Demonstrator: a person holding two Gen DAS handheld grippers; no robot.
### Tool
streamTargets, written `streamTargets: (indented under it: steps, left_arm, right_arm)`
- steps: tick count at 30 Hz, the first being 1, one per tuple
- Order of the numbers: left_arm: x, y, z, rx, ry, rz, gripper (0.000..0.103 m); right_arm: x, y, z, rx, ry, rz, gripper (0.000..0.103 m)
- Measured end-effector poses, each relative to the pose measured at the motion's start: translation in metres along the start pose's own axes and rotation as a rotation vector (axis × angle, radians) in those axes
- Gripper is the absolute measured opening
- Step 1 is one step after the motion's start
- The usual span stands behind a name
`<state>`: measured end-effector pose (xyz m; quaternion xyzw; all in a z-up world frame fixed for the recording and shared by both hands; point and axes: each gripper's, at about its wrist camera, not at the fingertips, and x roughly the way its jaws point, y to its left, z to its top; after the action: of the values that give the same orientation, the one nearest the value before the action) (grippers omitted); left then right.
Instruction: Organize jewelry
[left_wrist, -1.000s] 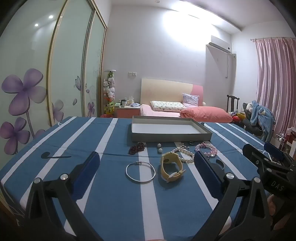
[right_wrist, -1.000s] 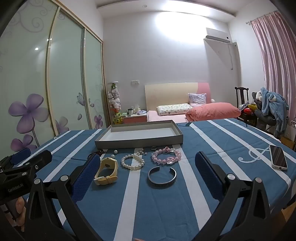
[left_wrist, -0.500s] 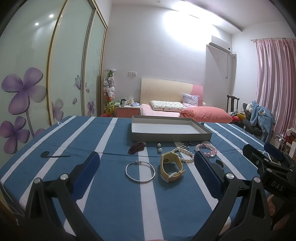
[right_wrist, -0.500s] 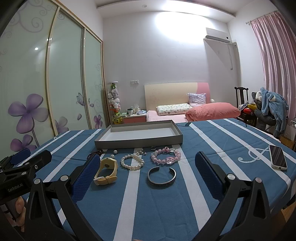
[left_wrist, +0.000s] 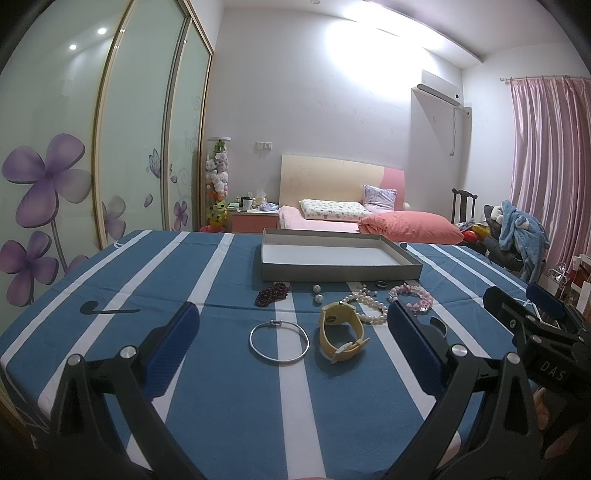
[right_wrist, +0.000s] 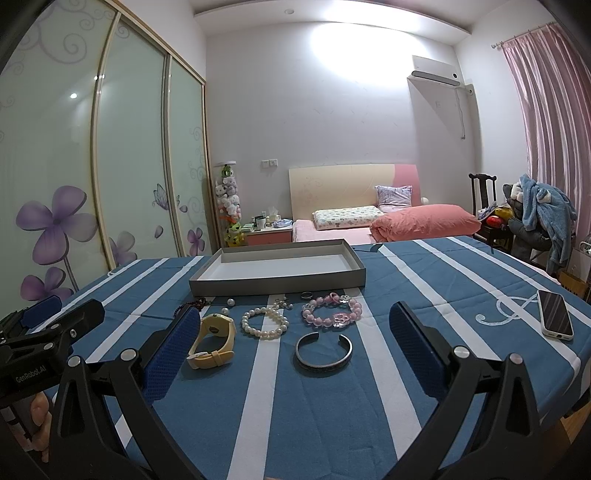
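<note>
A grey tray (left_wrist: 340, 275) (right_wrist: 277, 283) lies empty at the table's far side. In front of it lie a dark red bead bracelet (left_wrist: 272, 294), two loose pearls (left_wrist: 317, 293), a small ring (right_wrist: 307, 295), a pearl bracelet (right_wrist: 265, 323), a pink bead bracelet (right_wrist: 331, 314), a yellow watch (left_wrist: 341, 331) (right_wrist: 214, 341), a thin silver bangle (left_wrist: 279, 342) and a dark cuff bangle (right_wrist: 323, 354). My left gripper (left_wrist: 290, 345) is open and empty over the silver bangle. My right gripper (right_wrist: 291, 345) is open and empty over the cuff bangle.
The table wears a blue cloth with white stripes (right_wrist: 332, 406). A phone (right_wrist: 555, 317) lies at its right edge. A bed (right_wrist: 388, 221), a chair with clothes (right_wrist: 535, 218) and wardrobe doors (right_wrist: 74, 184) stand behind.
</note>
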<state>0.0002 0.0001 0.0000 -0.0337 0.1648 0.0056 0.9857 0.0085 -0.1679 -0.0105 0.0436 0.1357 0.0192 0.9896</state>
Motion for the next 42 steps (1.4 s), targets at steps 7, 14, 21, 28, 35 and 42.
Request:
streamTargets:
  steps: [7, 14, 21, 28, 35, 42]
  left_arm:
    - [0.0001, -0.0006, -0.0004, 0.001, 0.000, 0.004, 0.099]
    - [0.0000, -0.0005, -0.0003, 0.001, 0.001, 0.004, 0.099]
    - [-0.0001, -0.0005, -0.0003, 0.000, 0.001, 0.003, 0.099]
    - [0.0004, -0.0002, -0.0001, 0.000, 0.003, 0.003, 0.099]
    - [0.0005, -0.0002, 0.0000, 0.000, 0.004, 0.003, 0.099]
    - [0.0005, -0.0003, 0.0000, 0.000, 0.004, 0.003, 0.099]
  right_arm:
    - [0.0001, 0.0016, 0.0006, 0.000, 0.001, -0.001, 0.101]
    - [0.0005, 0.0030, 0.0002, 0.001, 0.001, -0.002, 0.101]
    - [-0.0005, 0.0025, 0.0013, 0.000, 0.002, 0.000, 0.101]
    - [-0.0002, 0.0041, 0.0007, 0.000, 0.003, 0.000, 0.101]
    - [-0.0001, 0.0048, 0.0008, 0.000, 0.004, -0.001, 0.101]
    - [0.0000, 0.0055, 0.0008, 0.000, 0.004, -0.001, 0.101]
